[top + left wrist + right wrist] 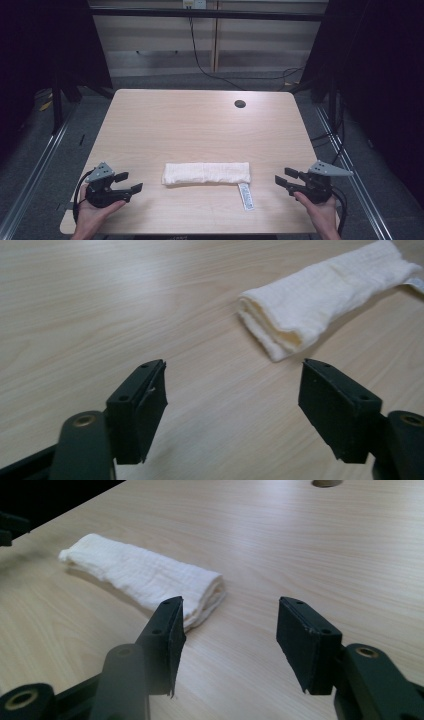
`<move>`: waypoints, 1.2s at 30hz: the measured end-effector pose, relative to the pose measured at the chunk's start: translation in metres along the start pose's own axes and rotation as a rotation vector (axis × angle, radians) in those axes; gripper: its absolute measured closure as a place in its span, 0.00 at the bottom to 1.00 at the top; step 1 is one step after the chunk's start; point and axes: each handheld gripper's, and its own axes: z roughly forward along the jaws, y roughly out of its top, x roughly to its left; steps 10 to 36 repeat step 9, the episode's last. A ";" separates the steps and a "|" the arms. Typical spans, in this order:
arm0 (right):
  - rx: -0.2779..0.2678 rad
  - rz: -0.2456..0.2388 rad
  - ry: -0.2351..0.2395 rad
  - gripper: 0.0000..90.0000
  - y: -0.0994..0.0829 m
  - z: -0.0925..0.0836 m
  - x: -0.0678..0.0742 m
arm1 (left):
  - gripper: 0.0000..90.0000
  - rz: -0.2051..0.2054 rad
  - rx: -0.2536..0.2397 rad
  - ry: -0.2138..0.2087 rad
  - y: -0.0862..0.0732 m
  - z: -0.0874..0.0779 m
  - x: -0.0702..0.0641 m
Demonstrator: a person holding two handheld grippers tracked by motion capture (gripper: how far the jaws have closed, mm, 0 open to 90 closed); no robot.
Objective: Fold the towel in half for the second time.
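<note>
While both grippers are resting low at the near edge of the table [150, 120], nothing is being handled yet: the folded white cloth [206, 173] is lying flat on the wood between them, toward the near side, apart from either tool. The left gripper [129, 183] is sitting with its jaws spread wide and empty, pointing toward the cloth's left end [280, 335], which is showing stacked folded layers. The right gripper [284, 179] is likewise gaping wide with nothing between its jaws, aiming at the cloth's right end [200, 592]. Judging from this, the work on the cloth is standing at its very start; the reach, the grasp and whatever folding or unfolding follows are all remaining to be done. A white label [245, 196] is trailing from the cloth's near right corner onto the table. Count: one cloth, one label, two grippers, two hands, one table, one round cable hole [240, 104] near the far right edge. No other loose object is lying on the tabletop.
</note>
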 end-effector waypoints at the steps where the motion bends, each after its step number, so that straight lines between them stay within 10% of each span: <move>1: -0.005 0.010 -0.016 0.47 -0.003 -0.003 -0.003 | 0.28 -0.009 -0.005 0.003 -0.002 0.000 0.002; 8: 0.006 0.051 -0.104 0.38 -0.016 -0.002 -0.017 | 0.21 -0.086 -0.016 0.043 -0.009 0.000 0.016; 36: 0.006 0.051 -0.104 0.38 -0.016 -0.002 -0.017 | 0.21 -0.086 -0.016 0.043 -0.009 0.000 0.016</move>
